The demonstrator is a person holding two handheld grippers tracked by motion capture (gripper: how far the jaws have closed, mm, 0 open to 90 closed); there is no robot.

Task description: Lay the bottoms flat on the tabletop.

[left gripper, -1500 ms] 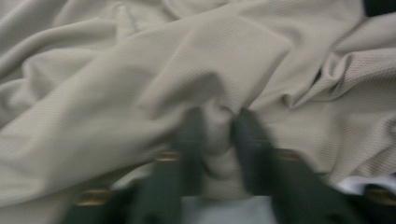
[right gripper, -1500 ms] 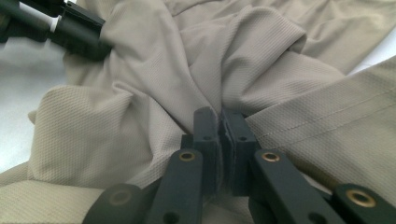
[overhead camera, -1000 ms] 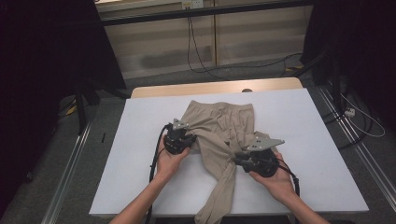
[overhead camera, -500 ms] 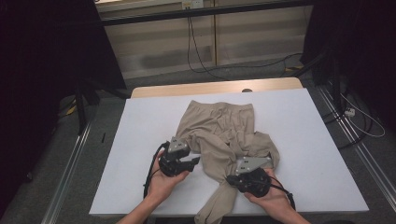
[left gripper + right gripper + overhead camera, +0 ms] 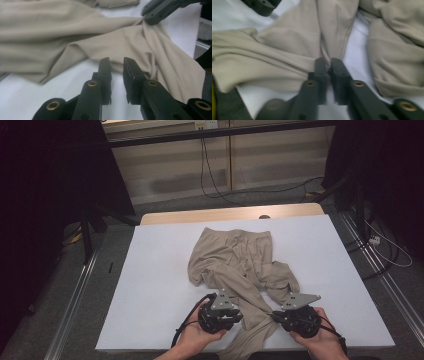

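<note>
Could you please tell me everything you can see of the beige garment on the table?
The beige garment looks like thin ribbed knit trousers, rumpled, lying on the white table. The waist end lies toward the far side; one leg runs to the near edge and hangs over it, the other is bunched to the right. The right gripper is shut on a fold of the near leg. The left gripper is open, its fingers at the cloth's edge.
</note>
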